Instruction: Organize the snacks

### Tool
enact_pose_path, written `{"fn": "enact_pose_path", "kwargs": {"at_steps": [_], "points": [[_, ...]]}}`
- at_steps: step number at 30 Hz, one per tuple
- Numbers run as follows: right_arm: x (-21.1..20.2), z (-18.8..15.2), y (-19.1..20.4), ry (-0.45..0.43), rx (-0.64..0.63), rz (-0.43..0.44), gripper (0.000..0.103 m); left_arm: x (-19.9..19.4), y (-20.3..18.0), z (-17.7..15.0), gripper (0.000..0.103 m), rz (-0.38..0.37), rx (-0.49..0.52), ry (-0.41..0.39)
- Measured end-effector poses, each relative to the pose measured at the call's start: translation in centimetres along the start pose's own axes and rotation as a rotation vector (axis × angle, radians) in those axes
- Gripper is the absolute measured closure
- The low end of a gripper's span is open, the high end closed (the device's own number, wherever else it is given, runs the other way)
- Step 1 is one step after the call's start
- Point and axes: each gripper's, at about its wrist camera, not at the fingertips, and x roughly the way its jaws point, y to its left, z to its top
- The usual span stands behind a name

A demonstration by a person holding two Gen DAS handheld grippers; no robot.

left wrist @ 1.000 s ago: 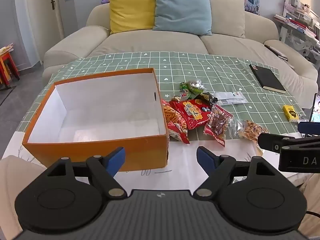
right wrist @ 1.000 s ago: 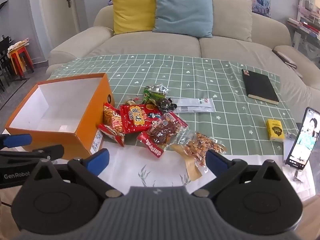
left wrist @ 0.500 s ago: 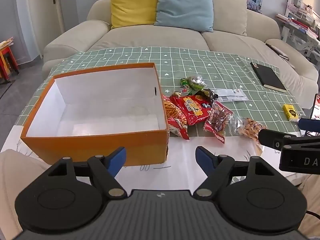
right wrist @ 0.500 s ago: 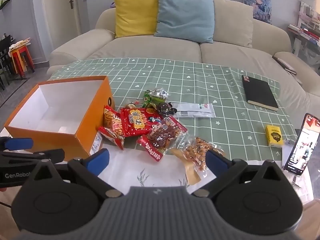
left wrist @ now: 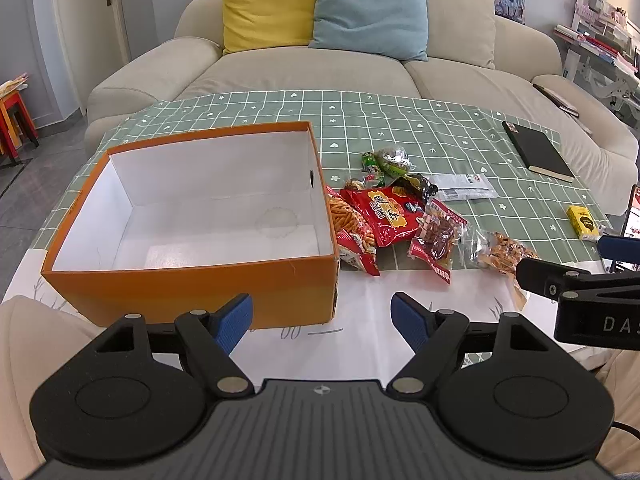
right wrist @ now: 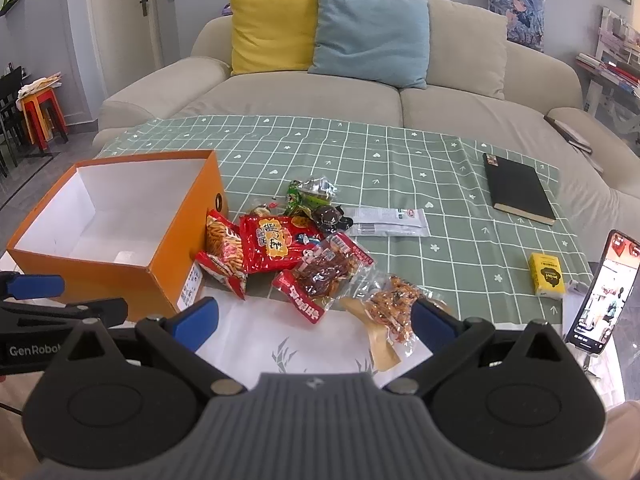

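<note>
We hold the left gripper point(left wrist: 321, 320) and right gripper point(right wrist: 314, 317) spread wide and empty near the table's front edge. The crinkly plastic snack packets point(right wrist: 280, 246) lie beside the open orange cardboard box point(right wrist: 168, 276); light, slippery and crushable, so we judge pinching a sealed edge best.

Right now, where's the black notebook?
The black notebook lies flat on the green checked tablecloth, far right in both wrist views, well clear of the snack pile and beyond the small yellow box.
</note>
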Motion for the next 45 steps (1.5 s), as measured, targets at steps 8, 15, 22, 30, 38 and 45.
{"fn": "enact_pose_path", "kwargs": {"at_steps": [8, 15, 22, 30, 38, 45], "points": [[0.4, 0.0, 0.1, 0.007, 0.002, -0.015, 0.004, 0.1, 0.0, 0.0, 0.011, -0.001, 0.0, 0.004], [0.7, -0.1, 0.2, 0.009, 0.003, -0.016, 0.004, 0.3, 0.0, -0.1, 0.011, 0.002, -0.001, 0.009], [0.8, -0.2, 0.2, 0.013, 0.005, -0.018, 0.004, 0.2, 0.0, 0.0, 0.011, 0.002, -0.001, 0.01], [0.9, -0.2, 0.2, 0.016, 0.007, -0.018, 0.004, 0.2, 0.0, 0.0, 0.011, 0.002, 0.0, 0.009], [1.1, -0.1, 0.1, 0.022, 0.013, -0.021, 0.004, 0.2, 0.0, 0.0, 0.011, 0.002, 0.0, 0.011], [1.4, -0.1, 0.2, 0.028, 0.011, -0.016, 0.004, 0.2, 0.1, 0.0, 0.011, 0.002, -0.002, 0.011]]}}
